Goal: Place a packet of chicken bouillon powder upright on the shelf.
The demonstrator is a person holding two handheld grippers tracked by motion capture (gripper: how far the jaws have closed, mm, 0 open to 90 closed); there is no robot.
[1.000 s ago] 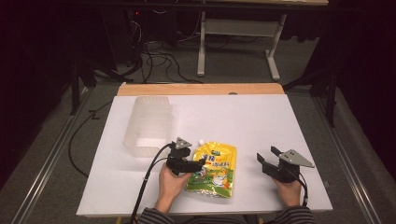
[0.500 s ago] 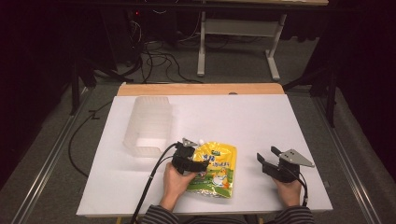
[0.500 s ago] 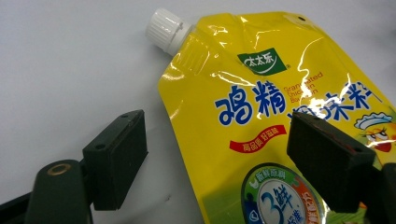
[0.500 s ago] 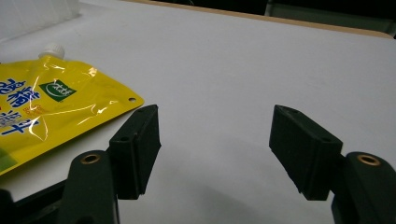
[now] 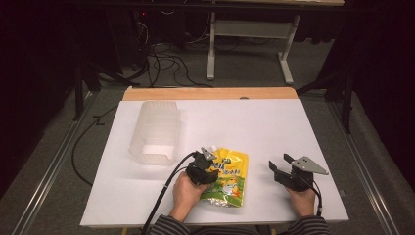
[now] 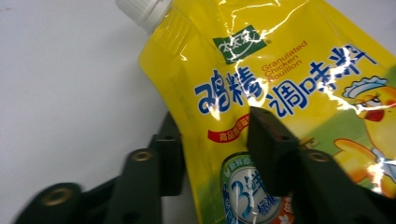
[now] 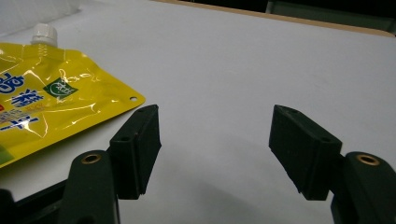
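A yellow spouted pouch (image 5: 227, 178) of chicken bouillon lies flat on the white table (image 5: 259, 122), its white cap (image 6: 142, 9) pointing away from the person. My left gripper (image 5: 208, 164) sits at the pouch's left edge. In the left gripper view the pouch (image 6: 280, 70) runs between the jaws of that gripper (image 6: 210, 126): one jaw is beside and partly under the edge, the other rests on the printed face, with a gap still between them. My right gripper (image 5: 279, 162) rests open to the right of the pouch (image 7: 46, 107), with only bare table between the jaws of that gripper (image 7: 215, 121).
A clear plastic bin (image 5: 155, 132) stands on the table's left half, behind the left hand. A wooden strip (image 5: 210, 93) borders the far edge. Cables (image 5: 161, 200) trail from the grippers off the near edge. Dark floor and table legs lie beyond.
My left gripper has slid right and slightly forward onto the pouch's left edge. The right gripper and the pouch have stayed put.
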